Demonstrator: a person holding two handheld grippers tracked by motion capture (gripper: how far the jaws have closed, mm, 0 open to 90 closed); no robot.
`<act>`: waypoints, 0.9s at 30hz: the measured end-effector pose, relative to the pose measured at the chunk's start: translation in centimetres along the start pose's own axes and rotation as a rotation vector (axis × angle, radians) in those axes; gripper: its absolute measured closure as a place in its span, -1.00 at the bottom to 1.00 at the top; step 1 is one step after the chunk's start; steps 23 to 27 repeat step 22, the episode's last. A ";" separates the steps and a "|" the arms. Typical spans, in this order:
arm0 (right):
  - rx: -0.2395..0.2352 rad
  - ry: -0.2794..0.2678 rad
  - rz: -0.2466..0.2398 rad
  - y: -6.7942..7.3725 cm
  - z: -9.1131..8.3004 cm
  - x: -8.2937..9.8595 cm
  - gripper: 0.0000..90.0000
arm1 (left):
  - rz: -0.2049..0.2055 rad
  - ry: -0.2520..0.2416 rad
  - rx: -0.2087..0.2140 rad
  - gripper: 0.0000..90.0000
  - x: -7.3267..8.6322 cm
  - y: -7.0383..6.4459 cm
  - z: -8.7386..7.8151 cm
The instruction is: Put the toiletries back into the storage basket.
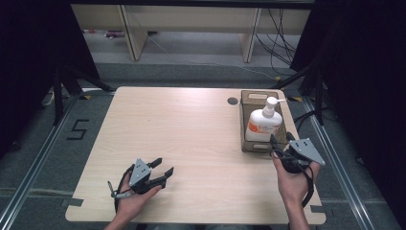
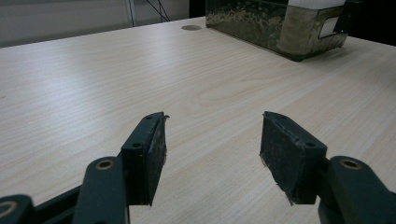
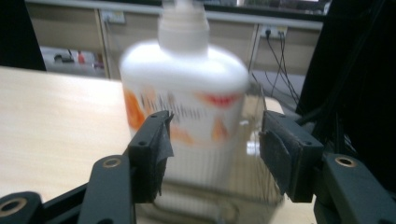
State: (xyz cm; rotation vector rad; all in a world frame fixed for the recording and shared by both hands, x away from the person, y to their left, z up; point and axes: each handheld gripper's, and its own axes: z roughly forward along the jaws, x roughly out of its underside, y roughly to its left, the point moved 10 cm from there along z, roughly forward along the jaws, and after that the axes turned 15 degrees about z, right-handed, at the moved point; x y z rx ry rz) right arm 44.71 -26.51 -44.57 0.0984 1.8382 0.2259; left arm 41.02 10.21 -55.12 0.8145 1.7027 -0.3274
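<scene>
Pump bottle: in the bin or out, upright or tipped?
In and upright. The pump bottle stands inside the brown bin, pump head on top; the right gripper, jaws open, is at the bin's near end.

Pump bottle in basket, table far-right; right hand-held gripper just before basket.

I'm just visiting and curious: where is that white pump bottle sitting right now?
In the high view the pump bottle stands inside the brown bin at the table's far right, just beyond the open right gripper, whose own view faces it.
</scene>
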 end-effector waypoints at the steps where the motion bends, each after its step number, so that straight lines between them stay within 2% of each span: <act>1: 0.011 0.000 -0.015 -0.4 -0.1 0.4 -0.02 | 0.001 0.000 -0.001 -0.11 0.0 0.0 0.0; 2: 0.026 0.016 -0.003 -0.7 -0.2 1.1 -0.02 | 0.002 0.000 -0.001 -0.11 0.0 0.0 0.0; 3: 0.030 0.016 -0.041 -1.1 -0.3 1.6 -0.02 | 0.002 0.000 -0.001 -0.11 0.0 0.0 0.0; 6: 0.040 0.046 -0.028 -2.0 -0.5 3.4 -0.02 | -0.001 0.000 -0.002 -0.11 0.0 0.0 0.0; 7: 0.048 0.051 -0.008 -2.3 -0.6 4.1 -0.02 | -0.001 0.000 -0.002 -0.11 0.0 0.0 0.0; 8: 0.055 0.048 -0.029 -2.7 -0.6 4.4 -0.02 | -0.001 -0.001 -0.003 -0.11 0.0 0.0 0.0; 9: 0.065 0.069 0.008 -2.9 -0.8 5.4 -0.02 | 0.000 0.000 -0.002 -0.11 0.0 0.0 0.0; 11: 0.065 0.069 -0.027 -3.6 -0.8 6.2 -0.02 | -0.003 0.001 -0.001 -0.11 0.0 0.0 0.0; 12: 0.055 0.089 -0.015 -3.6 -0.9 7.0 -0.02 | -0.003 0.003 -0.002 -0.11 0.0 0.0 0.0; 15: 0.063 0.104 -0.004 -4.1 -1.0 8.2 -0.02 | -0.005 0.004 -0.002 -0.11 0.0 0.1 0.0; 17: 0.059 0.124 0.006 -4.2 -1.2 8.8 -0.02 | -0.003 0.004 -0.001 -0.11 0.0 0.0 0.0; 18: 0.071 0.120 0.040 -4.2 -1.2 9.0 -0.02 | -0.004 0.002 0.000 -0.11 0.0 0.0 0.0; 20: 0.065 0.115 0.016 -4.5 -1.1 9.2 -0.02 | -0.003 0.004 0.000 -0.11 0.0 0.0 0.0; 21: 0.046 0.124 0.020 -4.3 -1.1 9.4 -0.02 | -0.002 0.004 0.001 -0.11 0.0 0.0 0.0; 22: 0.070 0.123 0.027 -4.4 -1.2 9.5 -0.02 | -0.003 0.004 0.001 -0.11 0.0 0.0 0.0; 27: 0.070 0.123 0.027 -4.4 -1.2 9.5 -0.02 | -0.003 0.004 0.001 -0.11 0.0 0.0 0.0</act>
